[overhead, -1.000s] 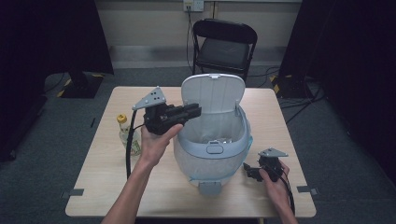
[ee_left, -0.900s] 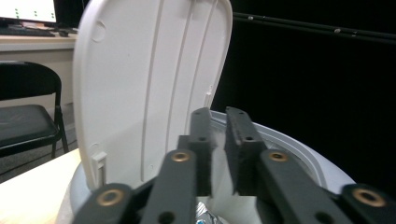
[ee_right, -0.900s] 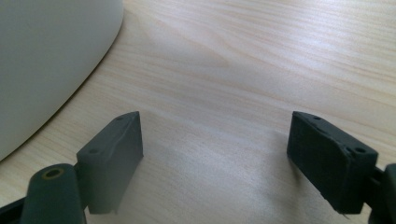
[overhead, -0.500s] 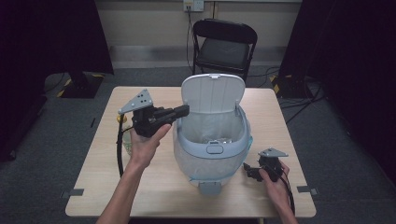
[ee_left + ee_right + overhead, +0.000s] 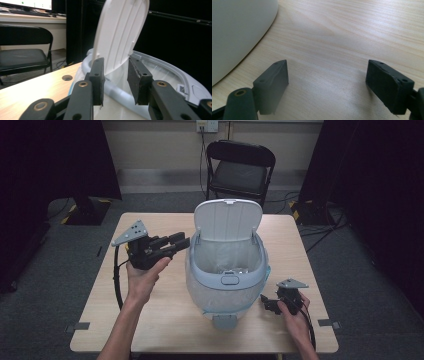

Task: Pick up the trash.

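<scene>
My left gripper (image 5: 176, 241) hangs beside the pale blue lidded plastic bin (image 5: 227, 280) mid-table, jaws just reopened, empty. Right gripper (image 5: 267, 304) rests open. Next I judge: fetch another item.

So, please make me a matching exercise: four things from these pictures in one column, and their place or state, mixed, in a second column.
1. bin lid
2. left gripper
3. right gripper
4. chair

a. rests low on the table, right of the bin
b. stands behind the table
c. raised upright
d. held above the table, left of the bin, jaws empty

Pairs: 1-c, 2-d, 3-a, 4-b
</scene>
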### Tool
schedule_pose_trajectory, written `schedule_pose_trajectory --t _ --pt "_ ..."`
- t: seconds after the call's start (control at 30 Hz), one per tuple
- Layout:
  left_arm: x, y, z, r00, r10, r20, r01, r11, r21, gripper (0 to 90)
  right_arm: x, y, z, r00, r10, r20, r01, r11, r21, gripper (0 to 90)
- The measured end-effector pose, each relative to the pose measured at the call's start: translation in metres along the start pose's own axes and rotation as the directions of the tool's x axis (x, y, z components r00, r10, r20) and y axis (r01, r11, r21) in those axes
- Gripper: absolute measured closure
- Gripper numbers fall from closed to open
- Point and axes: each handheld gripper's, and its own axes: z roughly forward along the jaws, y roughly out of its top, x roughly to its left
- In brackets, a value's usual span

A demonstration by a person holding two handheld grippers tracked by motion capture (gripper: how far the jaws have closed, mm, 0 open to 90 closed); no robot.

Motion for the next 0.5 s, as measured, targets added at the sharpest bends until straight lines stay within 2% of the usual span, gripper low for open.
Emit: schedule_pose_trajectory --t 0.1,0.2,0.33,0.5 --pt "0.003 -0.001 -0.004 0.9999 -0.006 -0.01 0.006 1.0 -0.006 66.9 0.0 0.0 0.0 1.0 0.0 0.0 0.0 1.0 0.0 17.3" --pt "0.006 -0.003 -0.01 0.9996 0.012 -0.025 -0.012 0.9999 0.001 74.5 0.0 0.0 0.0 1.0 0.0 0.0 0.0 1.0 0.0 17.3" --pt "0.01 -0.006 -0.019 0.9988 0.014 -0.046 -0.014 0.9999 0.008 84.8 0.0 0.0 0.0 1.0 0.0 0.0 0.0 1.0 0.0 17.3" --pt "0.021 -0.008 -0.035 0.9961 0.001 -0.088 0.0 1.0 0.006 83.1 0.0 0.0 0.0 1.0 0.0 0.0 0.0 1.0 0.0 17.3"
